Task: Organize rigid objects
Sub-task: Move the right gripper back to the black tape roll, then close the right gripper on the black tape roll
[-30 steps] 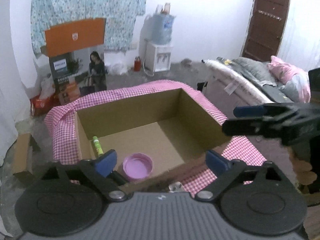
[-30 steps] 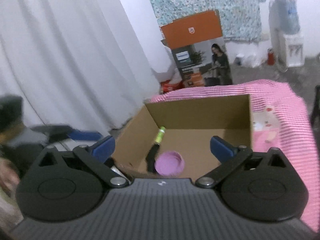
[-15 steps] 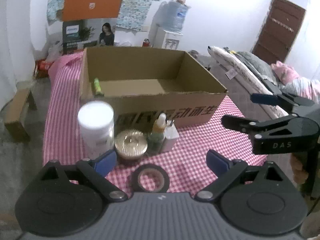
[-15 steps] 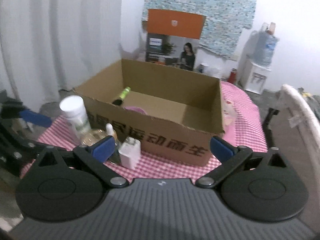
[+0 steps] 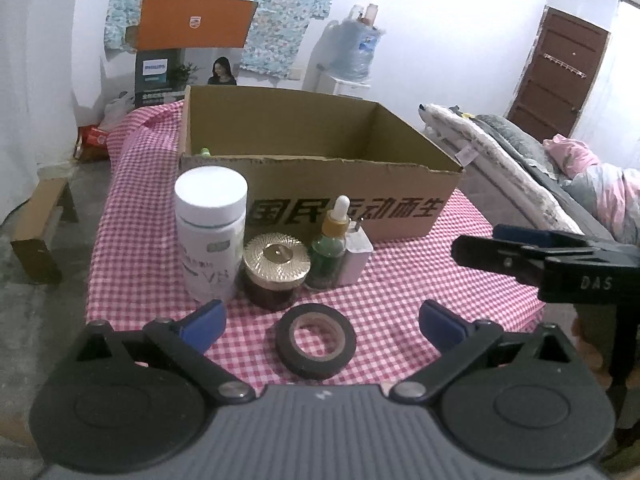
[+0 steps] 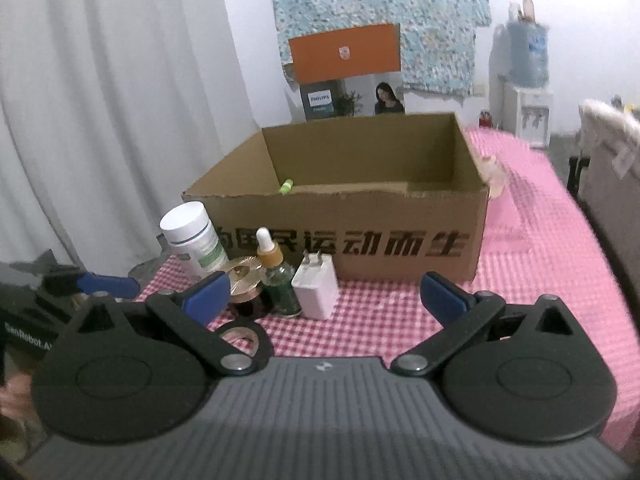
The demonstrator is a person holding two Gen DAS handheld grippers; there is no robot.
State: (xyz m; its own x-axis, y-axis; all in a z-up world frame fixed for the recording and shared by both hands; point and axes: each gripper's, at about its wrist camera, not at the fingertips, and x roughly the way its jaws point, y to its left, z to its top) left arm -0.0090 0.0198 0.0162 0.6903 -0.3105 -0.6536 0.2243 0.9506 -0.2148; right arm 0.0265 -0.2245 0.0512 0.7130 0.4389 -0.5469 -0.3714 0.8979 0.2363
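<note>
An open cardboard box [image 5: 320, 200] stands on the checked table, with a green-tipped pen [image 5: 205, 151] inside. In front of it stand a white bottle [image 5: 211, 232], a gold-lidded jar [image 5: 276, 272], a green dropper bottle [image 5: 332, 244] and a white charger [image 5: 356, 260]. A black tape roll [image 5: 315, 340] lies nearest. My left gripper [image 5: 322, 326] hovers low over the tape, its jaws opening and gripping nothing. My right gripper [image 6: 325, 296] is open and empty before the charger [image 6: 316, 288] and the box [image 6: 360, 240].
The pink checked cloth [image 5: 400, 292] covers the table. A bed with bedding [image 5: 520, 168] runs along the right. A wooden bench [image 5: 36, 220] sits on the floor at left, a white curtain [image 6: 100, 120] beyond. An orange printed carton [image 5: 192, 36] and a water dispenser [image 5: 352, 60] stand at the back.
Both grippers pulled back and sank from above the box to low in front of it. The bottles, jar, charger and tape came into view; the box's front wall hides the pink lid.
</note>
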